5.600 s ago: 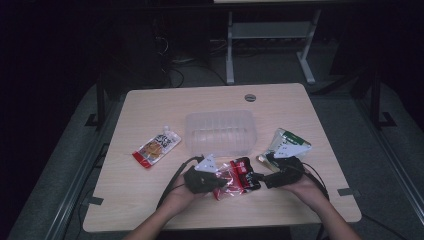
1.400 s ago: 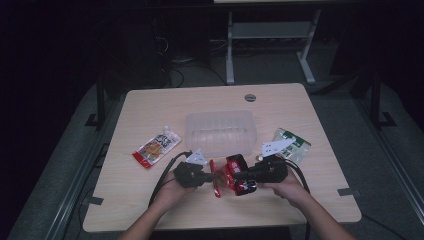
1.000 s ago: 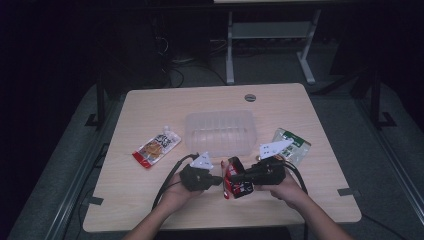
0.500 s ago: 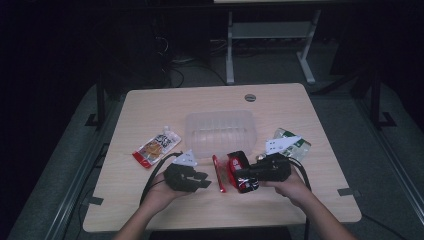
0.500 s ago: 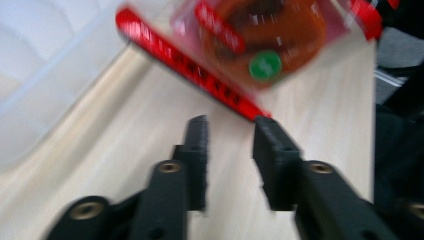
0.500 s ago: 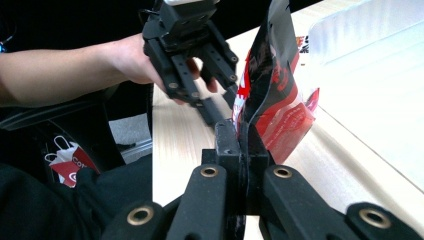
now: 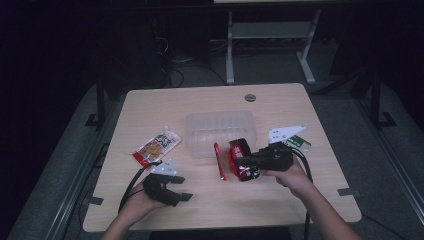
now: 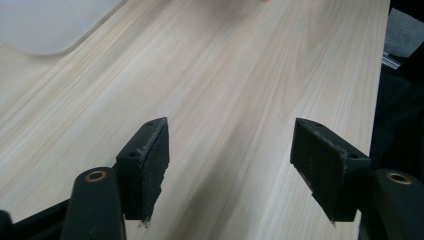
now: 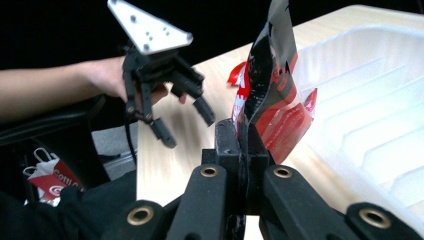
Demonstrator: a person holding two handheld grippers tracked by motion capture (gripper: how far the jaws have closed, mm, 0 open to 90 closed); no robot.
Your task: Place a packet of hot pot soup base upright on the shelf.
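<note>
The left gripper [image 7: 181, 189] has let go and slid away toward the near-left of the table [image 7: 165, 100], its jaws just opened wide with nothing between them. The right gripper [image 7: 240, 166] alone pinches the red packet [image 7: 231, 159], lifted beside the clear tray [image 7: 220, 131], probably to drop it in.

**Left gripper lets go of the red packet**

The left gripper [image 7: 181, 190] has let go of the red snack packet [image 7: 231, 160]. Its jaws have just been opening, with nothing between them now. It has moved away to the left, near the table's [image 7: 300, 210] near edge. The right gripper [image 7: 239, 165], clamped on the packet alone, has lifted it and stood it on edge.
</note>
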